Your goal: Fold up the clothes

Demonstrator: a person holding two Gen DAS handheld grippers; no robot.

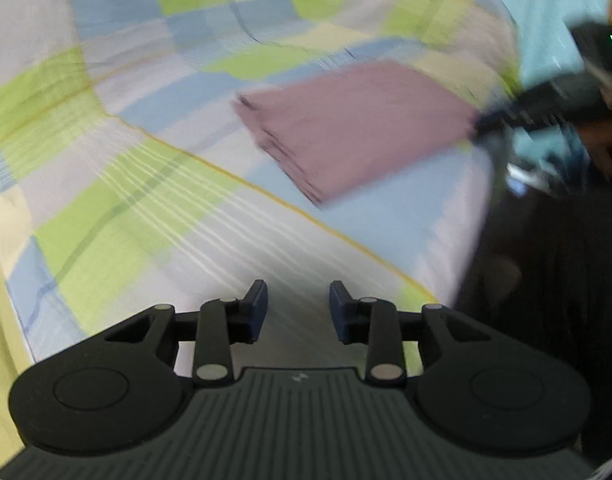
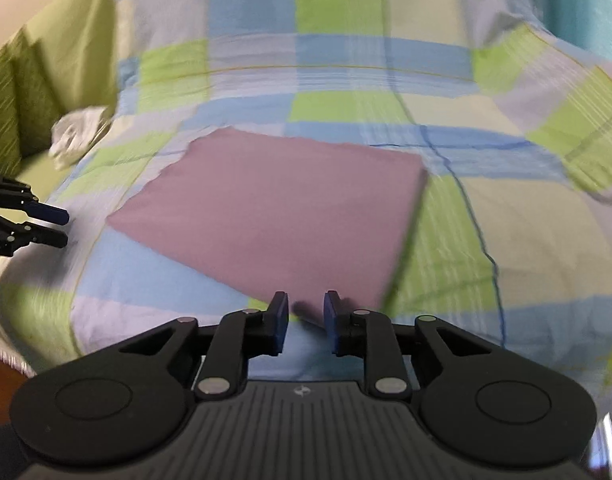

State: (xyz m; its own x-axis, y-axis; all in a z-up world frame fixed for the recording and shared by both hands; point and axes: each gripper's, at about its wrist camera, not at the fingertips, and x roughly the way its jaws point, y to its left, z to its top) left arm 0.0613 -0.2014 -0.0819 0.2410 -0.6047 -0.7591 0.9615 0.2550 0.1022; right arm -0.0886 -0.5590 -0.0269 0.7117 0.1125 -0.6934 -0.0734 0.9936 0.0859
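Observation:
A folded mauve cloth (image 1: 345, 128) (image 2: 274, 216) lies flat on the checked quilt (image 1: 146, 208) (image 2: 345, 60), its stacked layers showing along the left edge in the left wrist view. My right gripper (image 2: 306, 308) stands open, its blue pads either side of the cloth's near edge without pressing on it. In the left wrist view, blurred, the right gripper (image 1: 485, 120) sits at the cloth's right corner. My left gripper (image 1: 298, 300) is open and empty over bare quilt, apart from the cloth. In the right wrist view the left gripper (image 2: 62, 226) hovers left of the cloth.
A crumpled white cloth (image 2: 76, 136) lies at the quilt's left edge beside green bedding (image 2: 46, 72). A teal curtain (image 1: 545, 0) hangs behind the bed. The bed's edge drops to a dark floor area (image 1: 545, 280) at the right of the left wrist view.

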